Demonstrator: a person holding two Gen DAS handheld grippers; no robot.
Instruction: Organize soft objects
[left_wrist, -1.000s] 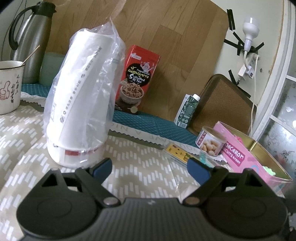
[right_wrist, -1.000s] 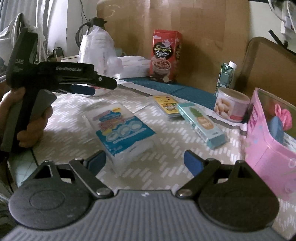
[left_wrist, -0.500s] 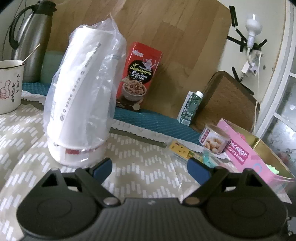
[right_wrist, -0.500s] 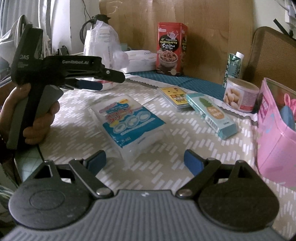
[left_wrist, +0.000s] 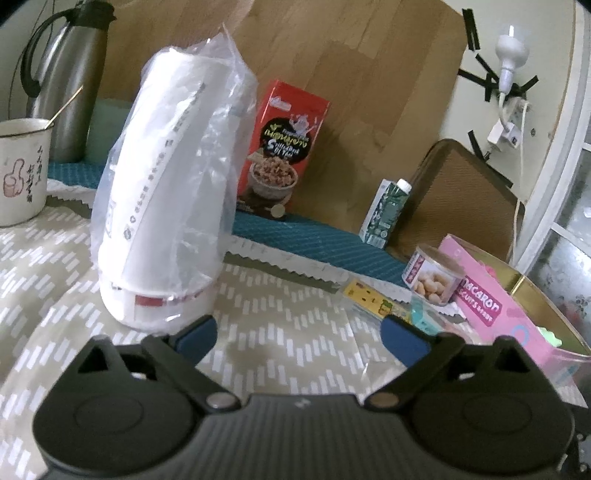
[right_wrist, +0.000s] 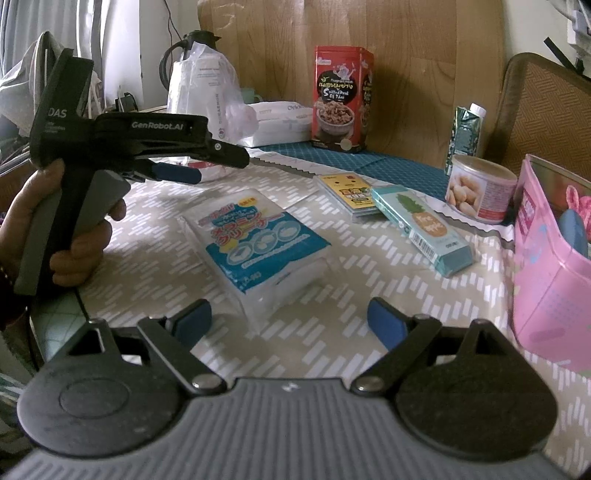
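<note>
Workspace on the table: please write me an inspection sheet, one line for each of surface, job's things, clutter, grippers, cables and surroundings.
Surface: tablecloth with a white dash pattern, and a teal mat along the back.
Job's things: sponge pack lying flat in front of the right gripper; pink tin open at the right.
Clutter: bagged white cups, red snack box, nut can, pineapple box, yellow card pack, mug, thermos, small carton.
Grippers: left gripper with jaws wide, just opened further, nothing between them; right gripper open, empty.
Cables: white cord from a taped wall plug.
Surroundings: wooden board, woven chair back.
</note>
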